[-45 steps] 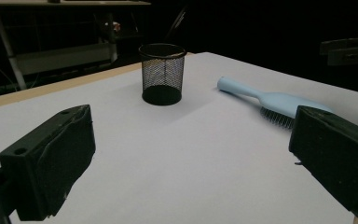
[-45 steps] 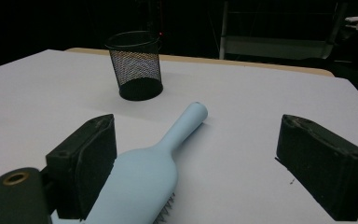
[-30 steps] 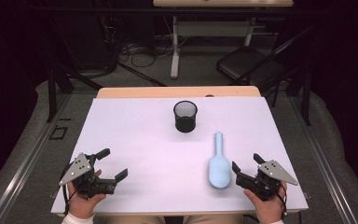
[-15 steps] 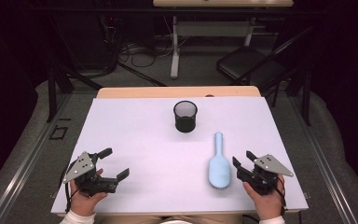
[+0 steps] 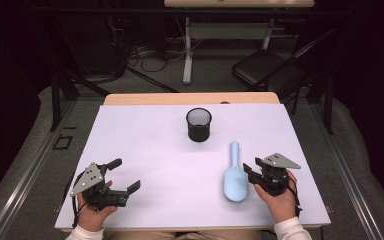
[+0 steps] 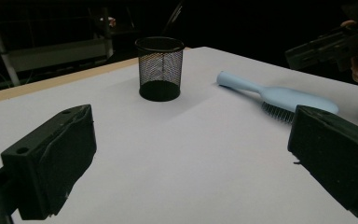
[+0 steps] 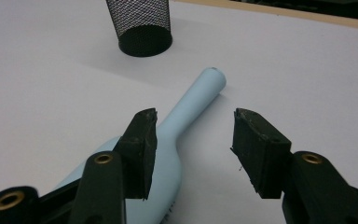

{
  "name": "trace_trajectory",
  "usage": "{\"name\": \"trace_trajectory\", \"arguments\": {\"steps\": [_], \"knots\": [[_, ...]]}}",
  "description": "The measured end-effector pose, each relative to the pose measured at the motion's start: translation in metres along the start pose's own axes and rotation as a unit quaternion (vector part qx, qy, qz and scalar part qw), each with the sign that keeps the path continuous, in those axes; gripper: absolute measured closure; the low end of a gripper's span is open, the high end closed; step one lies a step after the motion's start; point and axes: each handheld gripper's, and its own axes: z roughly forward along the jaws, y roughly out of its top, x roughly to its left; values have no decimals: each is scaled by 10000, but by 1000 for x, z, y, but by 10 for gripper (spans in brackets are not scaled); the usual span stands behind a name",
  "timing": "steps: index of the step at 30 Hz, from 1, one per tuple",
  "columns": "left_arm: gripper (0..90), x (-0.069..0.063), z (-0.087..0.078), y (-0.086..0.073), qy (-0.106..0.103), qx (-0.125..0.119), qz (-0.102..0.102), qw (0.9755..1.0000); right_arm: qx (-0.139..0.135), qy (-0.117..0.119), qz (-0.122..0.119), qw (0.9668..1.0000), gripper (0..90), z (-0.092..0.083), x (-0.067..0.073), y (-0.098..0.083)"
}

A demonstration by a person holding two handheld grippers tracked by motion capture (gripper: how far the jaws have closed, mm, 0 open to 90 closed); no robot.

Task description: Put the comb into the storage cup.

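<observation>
A pale blue plastic hairbrush (image 5: 235, 177) lies flat on the white-topped counter (image 5: 150, 145), bristles down, its rounded head nearest the person and its slim handle pointing away toward a black wire-mesh pen cup (image 5: 198, 124). The cup stands upright beyond the handle tip, well apart from it, with bare counter between.

The right hand-held gripper (image 5: 248, 171) sits just beside the brush head, at its right edge. In the right gripper view its jaws have just been closing and stand part open; one black pad (image 7: 141, 150) hangs over the neck of the brush, the other (image 7: 256, 148) over bare counter to the side of the handle. Neither pad presses on the brush. Nothing lies between this hand-held gripper and the brush.

The left hand-held gripper (image 5: 125, 175) rests low at the near left of the counter, jaws wide open and empty, well apart from the brush.

Behind the counter stand a dark folding chair (image 5: 270, 75) and loose cables (image 5: 145, 52) on the floor.
</observation>
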Motion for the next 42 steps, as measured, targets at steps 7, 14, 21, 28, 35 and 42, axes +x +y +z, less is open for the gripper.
{"name": "trace_trajectory", "arguments": {"steps": [7,14,21,28,35,42], "knots": [[12,-2,-1,-1,-15,28,36,10000,203,102,-38,9997,523,21,-4,16],[13,1,-4,-4,68,37,0,10000,343,103,101,9993,522,34,-12,31],[13,0,-6,-3,92,12,-29,10000,507,97,35,9987,521,48,-13,46],[16,-2,-7,-3,93,17,-3,10000,742,27,83,9972,622,63,-15,56],[16,0,-5,-4,80,12,-5,10000,930,10,50,9957,750,77,-16,64],[16,-1,-7,-4,115,38,-6,9999,1132,-14,51,9936,819,91,-17,67]]}}
